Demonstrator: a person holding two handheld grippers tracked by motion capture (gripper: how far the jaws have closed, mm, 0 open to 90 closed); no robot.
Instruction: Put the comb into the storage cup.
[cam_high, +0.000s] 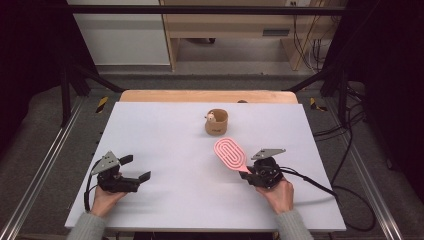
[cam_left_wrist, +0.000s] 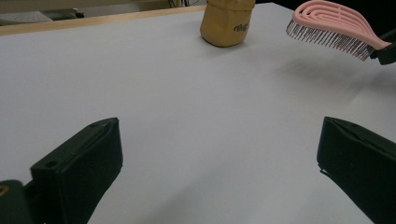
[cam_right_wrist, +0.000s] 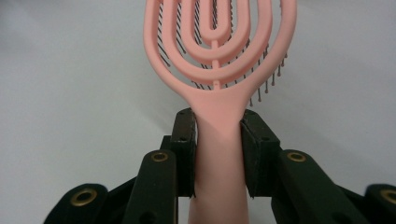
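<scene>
Right now, by label:
Right gripper: the right gripper (cam_high: 248, 174) is clamping the handle of the pink hairbrush (cam_high: 230, 153), its two black jaws pressing on either side of the handle, as the right gripper view is showing plainly
Hairbrush: the hairbrush (cam_right_wrist: 219, 56) is sticking straight out ahead of the right gripper, looped back facing up and bristles pointing down; in the left gripper view it (cam_left_wrist: 334, 28) is hanging clear above the table with a soft shadow lying under it
Right hand: the hand (cam_high: 278, 192) is gripping the back of the right gripper, its cable (cam_high: 320, 187) trailing off behind it over the table edge
Left gripper: the left gripper (cam_high: 137, 169) is sitting with its jaws spread wide apart and nothing between them, bare table showing in the gap in its own view
Left hand: the hand (cam_high: 106, 196) is holding the left gripper low over the table, well apart from the right gripper
Cup: a tan cup (cam_high: 216, 122) is standing upright beyond the brush head, ahead of the right gripper and near it; from the left gripper it (cam_left_wrist: 227, 22) is lying far ahead and to the right
Table: the white table (cam_high: 165, 140) is stretching out under both grippers
</scene>
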